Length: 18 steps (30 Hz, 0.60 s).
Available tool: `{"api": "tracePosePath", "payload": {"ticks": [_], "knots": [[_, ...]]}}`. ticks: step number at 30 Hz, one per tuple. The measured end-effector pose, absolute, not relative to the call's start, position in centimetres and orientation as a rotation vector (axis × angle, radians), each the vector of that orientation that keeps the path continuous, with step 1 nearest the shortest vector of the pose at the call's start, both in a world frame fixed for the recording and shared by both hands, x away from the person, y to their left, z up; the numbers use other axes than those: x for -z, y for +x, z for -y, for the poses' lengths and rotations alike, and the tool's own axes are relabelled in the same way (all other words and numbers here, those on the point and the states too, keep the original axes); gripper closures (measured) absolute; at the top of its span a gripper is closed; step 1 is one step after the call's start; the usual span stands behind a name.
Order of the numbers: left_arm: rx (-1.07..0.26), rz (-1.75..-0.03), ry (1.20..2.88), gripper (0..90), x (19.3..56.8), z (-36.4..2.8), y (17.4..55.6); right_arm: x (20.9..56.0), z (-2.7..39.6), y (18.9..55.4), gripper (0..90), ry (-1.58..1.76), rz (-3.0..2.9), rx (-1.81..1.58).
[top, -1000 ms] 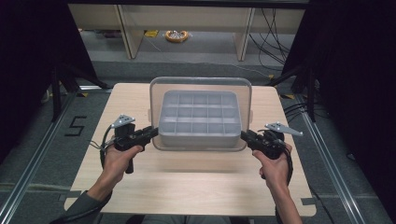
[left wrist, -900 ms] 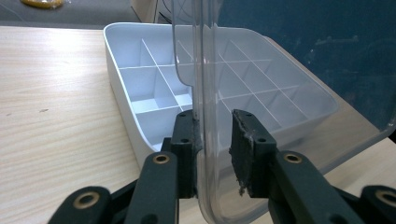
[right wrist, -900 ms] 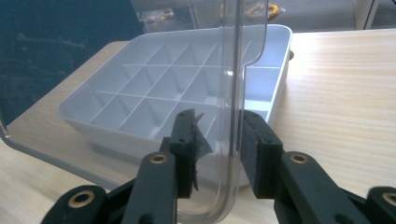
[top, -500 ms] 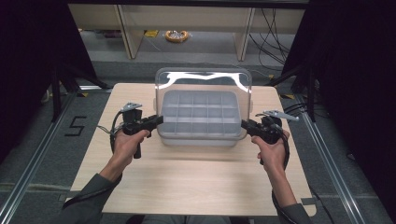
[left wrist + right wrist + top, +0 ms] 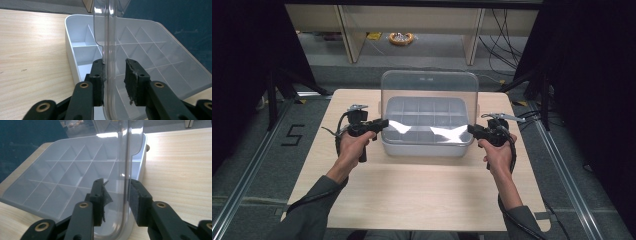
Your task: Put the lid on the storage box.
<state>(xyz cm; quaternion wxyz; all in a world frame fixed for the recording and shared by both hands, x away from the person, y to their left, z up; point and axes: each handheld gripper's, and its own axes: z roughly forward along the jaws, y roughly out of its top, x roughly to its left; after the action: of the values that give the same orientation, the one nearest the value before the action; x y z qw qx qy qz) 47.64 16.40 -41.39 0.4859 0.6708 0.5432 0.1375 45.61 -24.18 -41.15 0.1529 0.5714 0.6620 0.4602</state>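
A pale grey compartment box (image 5: 427, 149) sits on the middle of the wooden table (image 5: 422, 195). Its clear lid (image 5: 429, 90) is raised off it and tilted up, with glare along the lower edge. My left gripper (image 5: 384, 122) holds the lid's left rim and my right gripper (image 5: 471, 129) holds its right rim. In the left gripper view the lid (image 5: 107, 30) runs between the jaws of my left gripper (image 5: 113, 72), above the box (image 5: 75, 30). In the right gripper view the lid (image 5: 126, 157) passes between the jaws of my right gripper (image 5: 116, 192), and the box's empty cells (image 5: 62, 170) lie behind.
Bare table lies in front of the box and at both sides. Beyond the far edge stand shelf legs (image 5: 349, 35) and a yellow ring-shaped object (image 5: 401, 38) on the floor. Floor rails (image 5: 247, 175) run along both sides, with a "5" mark (image 5: 294, 135).
The lid lay flat on the box a second ago. Both grippers have moved up and away from me with it, so it now stands tilted above the box.
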Motion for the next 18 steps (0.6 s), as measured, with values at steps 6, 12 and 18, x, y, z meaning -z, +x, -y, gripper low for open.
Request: {"api": "tracePosePath", "payload": {"ticks": [6, 12, 18], "knots": [[-0.317, -1.36, 1.635, 67.1, 42.0, -16.5, 48.3, 41.7, 24.2, 46.5, 67.4, 1.606, -1.916, -1.296], [-0.321, -1.372, 1.669, 65.9, 42.7, -16.7, 48.8, 42.2, 23.7, 47.1, 66.9, 1.621, -1.928, -1.271], [-0.302, -1.403, 1.672, 63.7, 42.4, -16.2, 49.1, 42.1, 23.4, 47.4, 64.8, 1.681, -1.902, -1.268]]}}
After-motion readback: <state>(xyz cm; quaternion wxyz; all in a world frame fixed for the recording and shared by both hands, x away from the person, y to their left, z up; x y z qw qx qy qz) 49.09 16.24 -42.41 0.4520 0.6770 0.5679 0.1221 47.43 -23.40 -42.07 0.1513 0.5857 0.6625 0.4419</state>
